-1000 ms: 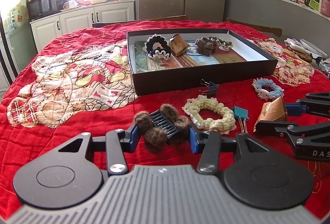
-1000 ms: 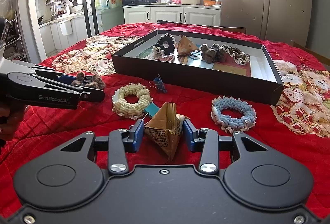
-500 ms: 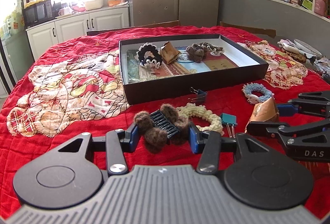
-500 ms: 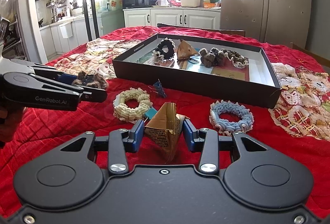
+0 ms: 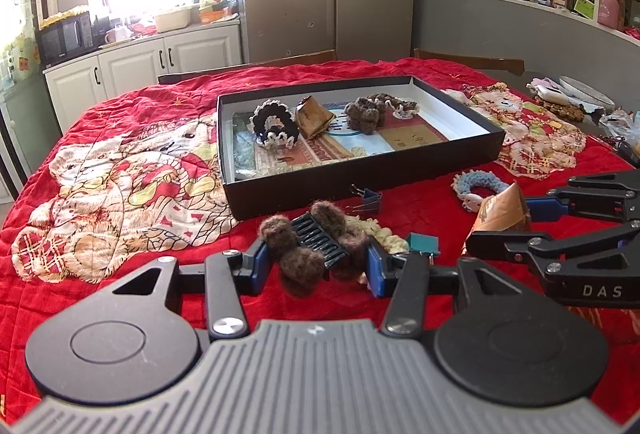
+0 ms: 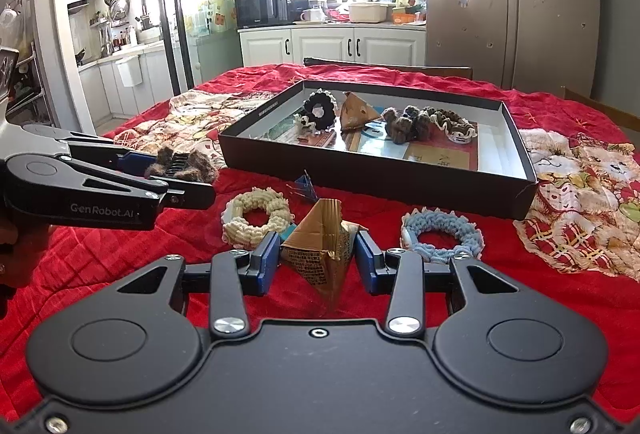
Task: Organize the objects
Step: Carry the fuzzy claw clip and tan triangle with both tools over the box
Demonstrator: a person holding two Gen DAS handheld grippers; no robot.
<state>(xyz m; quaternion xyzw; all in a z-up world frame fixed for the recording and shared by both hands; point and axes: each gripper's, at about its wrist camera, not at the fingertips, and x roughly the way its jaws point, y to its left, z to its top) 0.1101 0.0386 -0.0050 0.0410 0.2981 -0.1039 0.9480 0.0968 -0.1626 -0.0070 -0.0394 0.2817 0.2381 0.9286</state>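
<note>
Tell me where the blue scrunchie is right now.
In the right wrist view, the blue scrunchie lies on the red cloth, right of the right gripper, just in front of the black box.

Both grippers rise and ease back from the table over the last second, each with its load. Left gripper (image 5: 316, 258) carries the brown fuzzy hair claw (image 5: 314, 244) higher: the cream scrunchie (image 5: 380, 232) at its 1 o'clock is now mostly hidden behind the claw. Right gripper (image 6: 318, 260) lifts the gold pyramid packet (image 6: 322, 250); the black tray (image 6: 360, 170) at 12 o'clock sits further off, and the blue scrunchie (image 6: 442, 238) lies closer to its right finger.
</note>
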